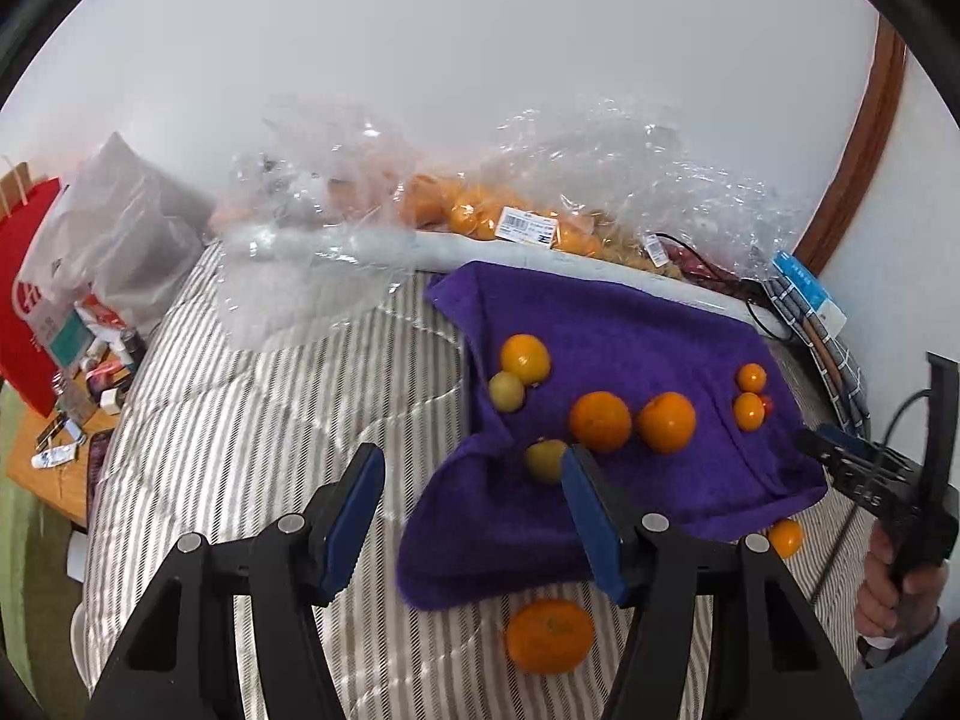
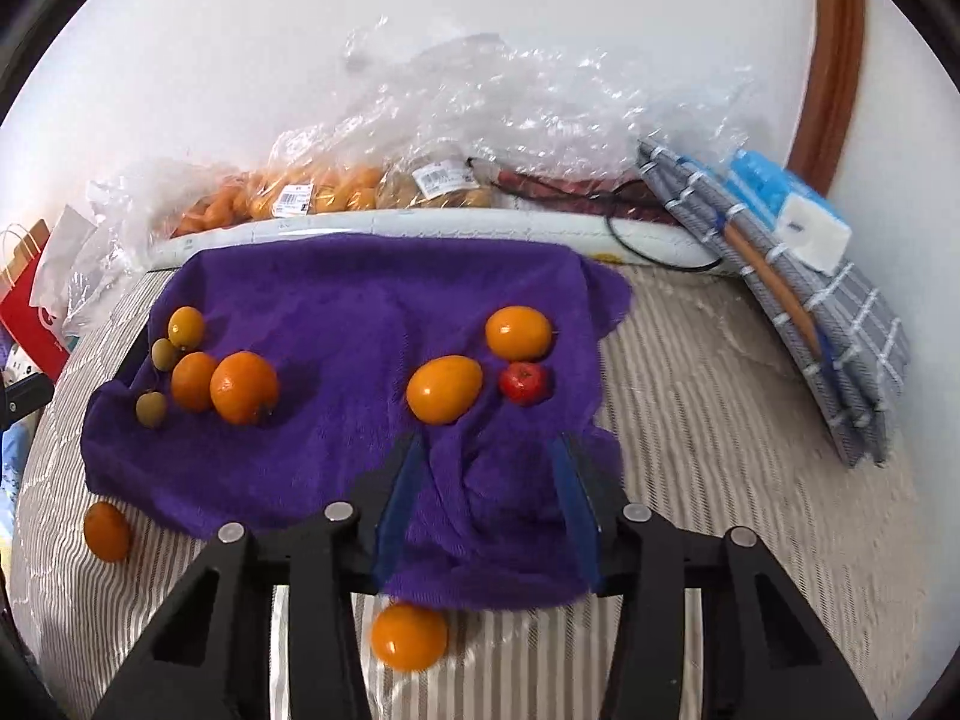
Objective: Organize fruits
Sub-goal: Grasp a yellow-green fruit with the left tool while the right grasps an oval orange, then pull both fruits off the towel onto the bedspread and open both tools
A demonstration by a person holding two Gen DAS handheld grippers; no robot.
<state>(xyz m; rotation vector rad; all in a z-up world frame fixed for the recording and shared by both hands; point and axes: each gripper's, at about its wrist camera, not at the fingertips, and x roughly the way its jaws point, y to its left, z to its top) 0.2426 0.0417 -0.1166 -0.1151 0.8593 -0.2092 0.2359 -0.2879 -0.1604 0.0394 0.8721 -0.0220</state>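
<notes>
On the striped bed cover, a purple towel lies spread, its far edge against a long white bolster. Landmark for all places: the towel.

Left side of towel: two large oranges touching each other, a smaller orange fruit behind them, and two small yellow-green fruits at the towel's left margin.

Right-centre of towel: two oval orange fruits, one behind the other, with a small red fruit just beside the nearer one.

Off the towel, on the cover: one orange fruit at the near hem, partly under the towel's edge; a mandarin at the near-left corner.

Beyond the towel, past the bolster: clear plastic bags of orange fruit with price labels, and loose crumpled plastic. Right of the towel: a grey checked cloth bundle with a blue-white pack on it.

Left tool: jaws apart at a middling width, nothing between them, over the towel's left edge; one blue pad hides part of a yellow-green fruit.

Right tool: jaws fairly narrow, over rumpled towel at the near hem; whether the pads pinch the fabric cannot be told. A hand grips its handle.
</notes>
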